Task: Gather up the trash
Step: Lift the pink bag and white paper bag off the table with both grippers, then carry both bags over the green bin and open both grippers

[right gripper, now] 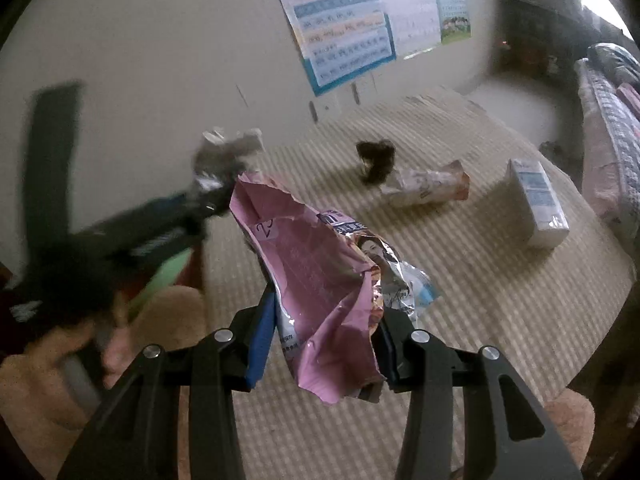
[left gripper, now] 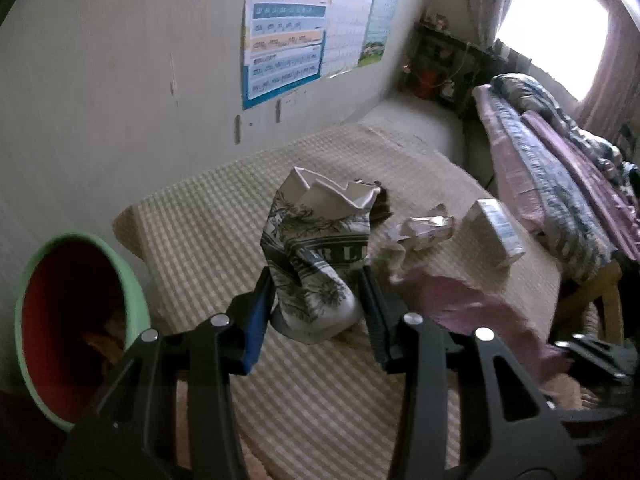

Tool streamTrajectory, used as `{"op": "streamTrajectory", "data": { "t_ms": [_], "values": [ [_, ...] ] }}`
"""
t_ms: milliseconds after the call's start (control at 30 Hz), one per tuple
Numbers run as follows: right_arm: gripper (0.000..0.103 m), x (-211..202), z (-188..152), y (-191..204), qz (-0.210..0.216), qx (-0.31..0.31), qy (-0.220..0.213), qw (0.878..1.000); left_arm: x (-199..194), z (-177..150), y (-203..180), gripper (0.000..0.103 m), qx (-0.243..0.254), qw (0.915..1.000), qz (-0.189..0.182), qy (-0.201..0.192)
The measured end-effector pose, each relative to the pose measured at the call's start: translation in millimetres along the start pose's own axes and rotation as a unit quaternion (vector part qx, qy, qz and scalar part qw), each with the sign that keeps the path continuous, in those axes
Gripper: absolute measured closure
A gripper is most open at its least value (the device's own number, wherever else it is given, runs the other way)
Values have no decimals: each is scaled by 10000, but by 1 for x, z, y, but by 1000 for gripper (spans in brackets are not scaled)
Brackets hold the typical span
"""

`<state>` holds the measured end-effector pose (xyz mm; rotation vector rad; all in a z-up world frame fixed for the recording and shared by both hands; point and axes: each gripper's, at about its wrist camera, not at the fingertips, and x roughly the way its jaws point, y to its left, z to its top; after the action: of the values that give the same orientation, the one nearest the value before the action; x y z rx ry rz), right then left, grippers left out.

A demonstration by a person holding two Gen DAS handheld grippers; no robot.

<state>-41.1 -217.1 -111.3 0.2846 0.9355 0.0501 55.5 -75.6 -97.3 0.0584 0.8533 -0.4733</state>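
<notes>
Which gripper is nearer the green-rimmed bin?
Left. The left gripper, shut on the crumpled printed bag, hangs just beside the bin. The right gripper, shut on the pink wrapper, is farther along the table.

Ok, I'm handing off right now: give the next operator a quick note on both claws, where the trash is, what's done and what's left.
Left claw: shut on the crumpled black-and-white paper bag, held above the checked mat.
Right claw: shut on the pink foil wrapper.
Green bin: at the mat's left edge, something already lies inside.
Done: two pieces gripped, neither binned yet.
Left on the mat: dark clump, crumpled pale wrapper, white carton.
</notes>
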Motion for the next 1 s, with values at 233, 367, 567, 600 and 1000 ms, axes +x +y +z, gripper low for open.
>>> {"op": "streamTrajectory", "data": {
  "t_ms": [233,367,567,600,1000],
  "values": [
    [60,12,-1,-41,-455,618,43,9970,-4,-5,-11,62,199,9996,-192,-60],
    [60,-10,1,-56,-455,843,-234,9951,-6,-5,-9,62,137,9998,-149,-70],
    [60,-41,14,-50,-325,908,-705,9928,-29,1,-7,62,276,9990,28,-337],
    [60,-45,18,-45,-281,853,-757,9931,-31,3,-7,62,272,9990,41,-360],
    [60,-42,45,29,102,96,-815,9966,-56,7,37,62,-228,9978,218,-577]
  ]
}}
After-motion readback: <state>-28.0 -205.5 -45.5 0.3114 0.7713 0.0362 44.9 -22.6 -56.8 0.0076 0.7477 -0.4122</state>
